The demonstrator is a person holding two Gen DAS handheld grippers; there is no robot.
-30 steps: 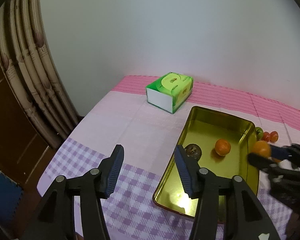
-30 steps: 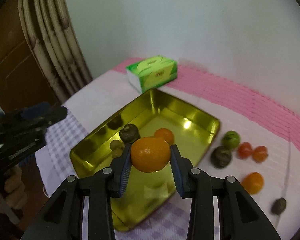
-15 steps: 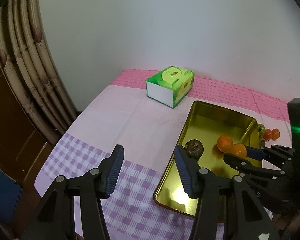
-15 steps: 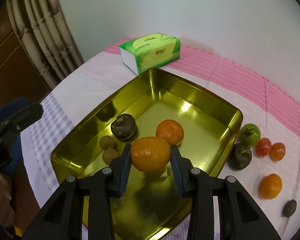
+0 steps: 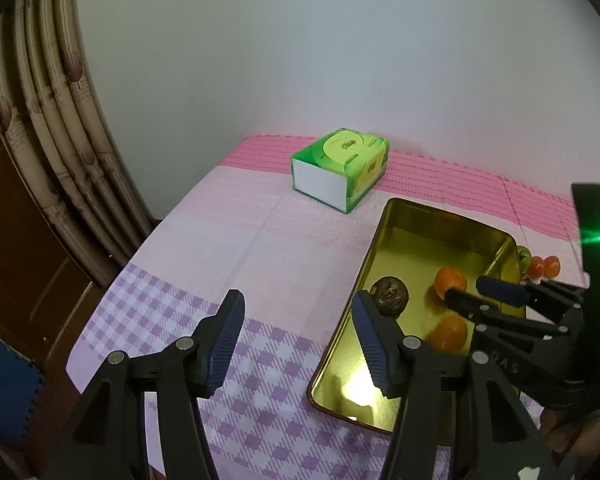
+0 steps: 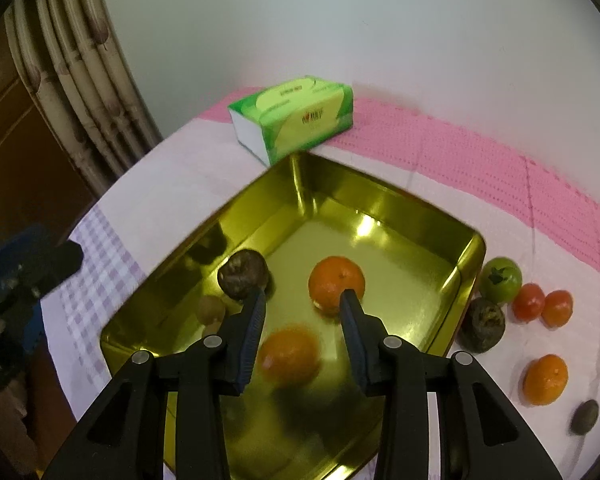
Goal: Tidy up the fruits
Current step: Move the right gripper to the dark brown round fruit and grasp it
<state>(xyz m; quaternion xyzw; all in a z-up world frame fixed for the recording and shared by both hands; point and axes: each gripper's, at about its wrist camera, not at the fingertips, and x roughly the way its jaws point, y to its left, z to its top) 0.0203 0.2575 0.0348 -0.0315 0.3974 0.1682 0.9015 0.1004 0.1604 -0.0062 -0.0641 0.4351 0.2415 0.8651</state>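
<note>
Pink cloth (image 5: pixel 236 240) under gold tray (image 6: pixel 380 204), we note green tissue box (image 6: pixel 296 116) lettering unreadable, right gripper (image 6: pixel 302 312) angled down, parted, blurred orange (image 6: pixel 288 354) loose below, left gripper (image 5: pixel 296 332) parted, empty.

The tray (image 6: pixel 384 196) is glossy gold metal, mirror-smooth. The tablecloth (image 5: pixel 228 240) is matt woven cloth. The tissue pack (image 6: pixel 296 120) is shiny plastic film. The dark fruit (image 6: pixel 243 274) looks rough.

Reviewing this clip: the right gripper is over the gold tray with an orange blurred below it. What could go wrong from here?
1. The blurred orange sits below the right gripper, whose pads no longer touch it; it may roll into the other orange or the dark fruit.
2. Fruit lies close outside the gold tray; the green tomato could get knocked on the next reach.
</note>
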